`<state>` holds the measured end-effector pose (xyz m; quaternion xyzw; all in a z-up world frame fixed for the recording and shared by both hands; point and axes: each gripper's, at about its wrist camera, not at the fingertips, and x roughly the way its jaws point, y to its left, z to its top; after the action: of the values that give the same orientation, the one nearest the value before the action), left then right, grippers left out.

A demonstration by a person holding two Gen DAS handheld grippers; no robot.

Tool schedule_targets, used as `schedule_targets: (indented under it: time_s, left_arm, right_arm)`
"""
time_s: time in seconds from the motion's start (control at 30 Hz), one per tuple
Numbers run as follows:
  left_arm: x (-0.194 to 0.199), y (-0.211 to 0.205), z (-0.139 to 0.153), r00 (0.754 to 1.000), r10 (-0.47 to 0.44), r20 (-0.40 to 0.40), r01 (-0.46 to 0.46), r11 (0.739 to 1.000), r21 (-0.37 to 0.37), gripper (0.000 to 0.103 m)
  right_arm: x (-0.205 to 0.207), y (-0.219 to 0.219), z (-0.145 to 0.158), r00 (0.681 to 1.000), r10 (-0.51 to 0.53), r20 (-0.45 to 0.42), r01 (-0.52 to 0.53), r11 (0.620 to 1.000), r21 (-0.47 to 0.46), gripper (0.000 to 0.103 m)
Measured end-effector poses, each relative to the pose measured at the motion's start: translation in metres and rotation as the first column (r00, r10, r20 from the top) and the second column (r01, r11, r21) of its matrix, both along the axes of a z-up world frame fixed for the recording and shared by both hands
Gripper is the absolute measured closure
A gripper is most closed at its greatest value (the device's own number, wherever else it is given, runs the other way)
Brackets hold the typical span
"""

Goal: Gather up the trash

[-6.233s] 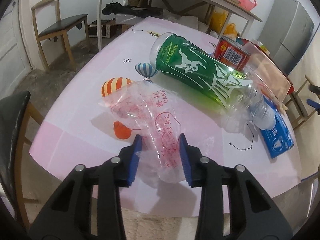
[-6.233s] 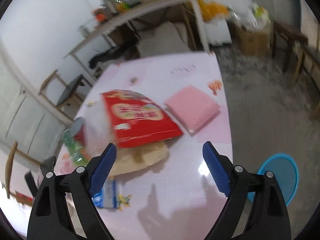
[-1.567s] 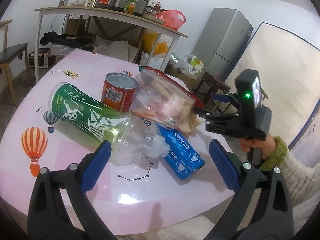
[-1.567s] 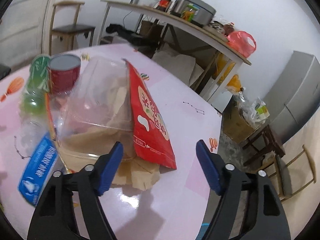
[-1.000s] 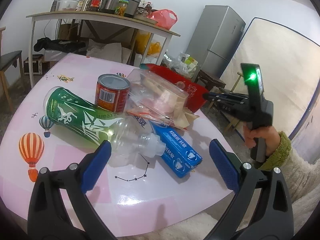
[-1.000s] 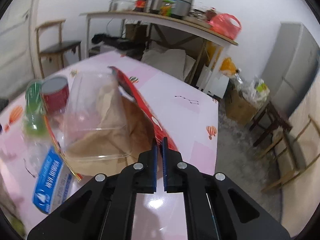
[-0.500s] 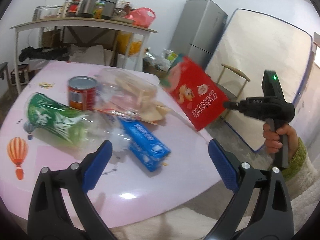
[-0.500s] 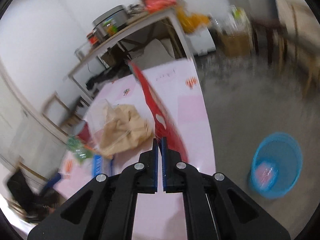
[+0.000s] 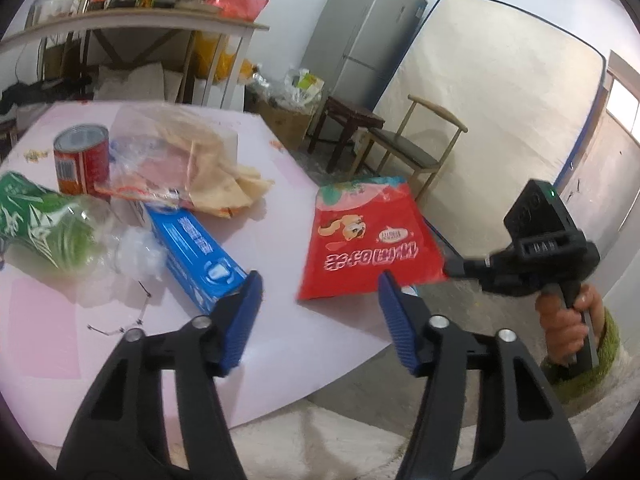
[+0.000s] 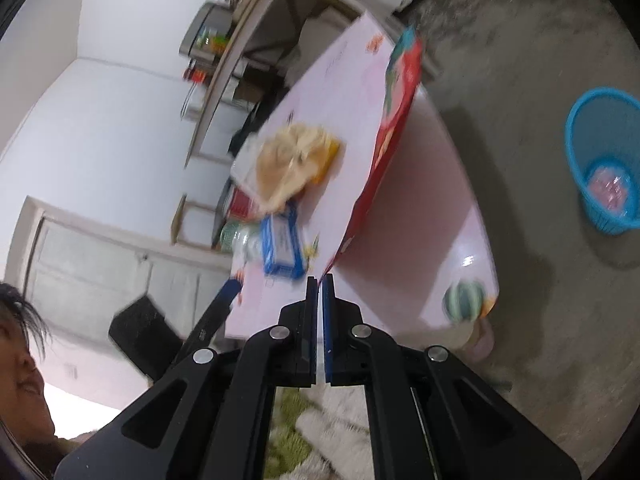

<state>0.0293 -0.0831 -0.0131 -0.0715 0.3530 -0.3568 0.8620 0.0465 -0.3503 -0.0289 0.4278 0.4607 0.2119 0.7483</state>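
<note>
Right fingers [image 10: 319, 280] clamp a flat red snack bag [image 9: 368, 236]; left fingers [image 9: 318, 300], just narrowing, hold nothing.

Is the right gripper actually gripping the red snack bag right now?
Touching. In the right wrist view the right gripper is shut on the corner of the red snack bag, which hangs from it over the table edge.

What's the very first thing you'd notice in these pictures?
The big red snack bag, pinched by one corner in the shut right gripper and hanging off the edge of the pink table. Next, the bright blue basket on the floor beyond the table, with something pink inside. The left gripper holds nothing.
</note>
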Motion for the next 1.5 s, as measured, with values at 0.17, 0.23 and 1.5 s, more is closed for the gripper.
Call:
schedule_targets:
  time_s: [0.17,0.23,1.5]
  left_arm:
    - [0.005,-0.011,-0.006,1.0,-0.014,-0.018,0.014,1.0,0.019,0.062]
    - [0.008,-0.019,-0.013,0.999,-0.03,-0.034,0.031,0.999,0.038,0.067]
    - [0.026,-0.067,-0.071,0.975,-0.143,-0.171,0.171,0.972,0.162,0.103]
  right_arm:
    - [-0.016,0.02,-0.03,0.986,0.123,-0.111,-0.12,0.992,0.031,0.1]
    - [-0.022,0.025,-0.039,0.979,0.146,-0.143,-0.143,0.989,0.031,0.1]
    - [0.035,-0.016,-0.071,0.987,-0.126,-0.102,0.138,0.982,0.13,0.062]
